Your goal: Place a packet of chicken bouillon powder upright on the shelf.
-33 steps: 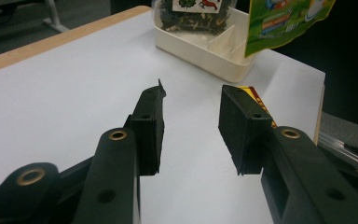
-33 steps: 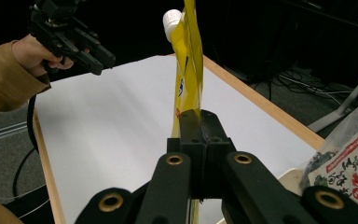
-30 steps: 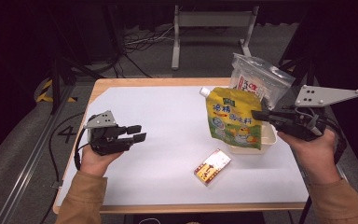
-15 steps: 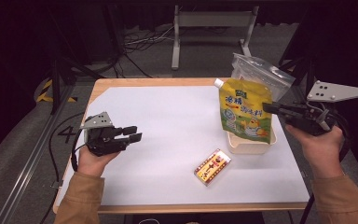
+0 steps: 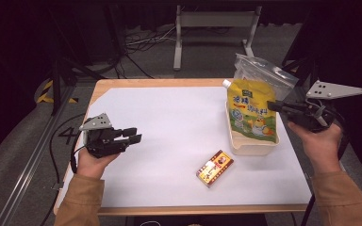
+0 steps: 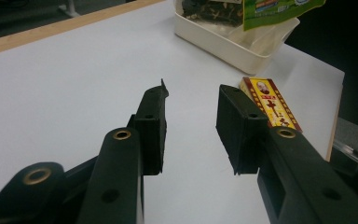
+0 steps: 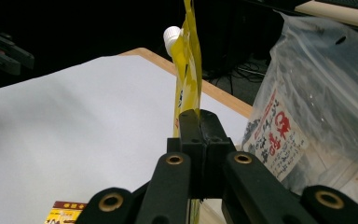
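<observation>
My right gripper (image 5: 277,107) has its fingers clenched on the right edge of the yellow spout pouch (image 5: 251,111), upright in the cream tray (image 5: 245,147) at the worktop's right; next I judge: release it there, while my left gripper (image 5: 133,135) waits released.

The person's left hand (image 5: 92,162) is resting low at the near left, forearm in a tan sleeve, holding the left gripper (image 5: 133,135) level with its jaws standing partly apart and nothing between them; the right hand (image 5: 321,141) is reaching in from the near right, holding the right gripper (image 5: 272,106) level. Its jaws are pressing fully together, pointing leftward.
</observation>
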{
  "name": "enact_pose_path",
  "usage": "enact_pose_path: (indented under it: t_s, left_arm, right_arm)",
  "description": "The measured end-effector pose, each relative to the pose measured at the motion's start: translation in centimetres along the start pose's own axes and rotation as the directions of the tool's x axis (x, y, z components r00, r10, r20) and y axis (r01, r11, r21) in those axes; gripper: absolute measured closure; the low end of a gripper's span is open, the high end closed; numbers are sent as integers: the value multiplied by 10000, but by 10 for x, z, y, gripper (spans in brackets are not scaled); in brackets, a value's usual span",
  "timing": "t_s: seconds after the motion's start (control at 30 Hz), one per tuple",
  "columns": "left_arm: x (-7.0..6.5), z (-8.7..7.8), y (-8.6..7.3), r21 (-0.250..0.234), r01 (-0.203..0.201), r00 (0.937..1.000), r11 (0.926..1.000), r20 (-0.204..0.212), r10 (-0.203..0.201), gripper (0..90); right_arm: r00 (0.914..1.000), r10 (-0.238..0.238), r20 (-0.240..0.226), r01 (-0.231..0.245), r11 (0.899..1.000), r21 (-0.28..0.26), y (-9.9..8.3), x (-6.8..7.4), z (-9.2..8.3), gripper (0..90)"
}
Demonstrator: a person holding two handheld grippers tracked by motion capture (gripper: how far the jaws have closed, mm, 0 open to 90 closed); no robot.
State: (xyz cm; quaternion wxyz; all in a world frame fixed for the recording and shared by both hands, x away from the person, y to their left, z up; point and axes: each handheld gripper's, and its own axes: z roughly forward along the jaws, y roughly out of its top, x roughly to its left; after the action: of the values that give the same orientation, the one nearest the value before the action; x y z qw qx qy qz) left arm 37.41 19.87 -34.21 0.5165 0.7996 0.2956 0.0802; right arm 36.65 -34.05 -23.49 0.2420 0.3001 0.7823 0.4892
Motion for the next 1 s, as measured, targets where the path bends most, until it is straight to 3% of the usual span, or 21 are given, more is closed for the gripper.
enact_pose_path:
  t_s: [0.27, 0.43, 1.0]
  left_arm:
    - [0, 1, 0, 47, -5, 10000, 10000, 17, 4, 635]
    - [0, 1, 0, 47, -15, 10000, 10000, 1, 15, 636]
    - [-1, 7, 1, 193, -21, 9999, 9998, 102, 19, 633]
  right_arm:
    - [9997, 191, 171, -196, 9995, 258, -15, -15, 14, 900]
    - [9997, 14, 261, -21, 9996, 285, -24, -21, 22, 900]
    - [9992, -394, 58, 394, 9992, 3, -48, -27, 31, 900]
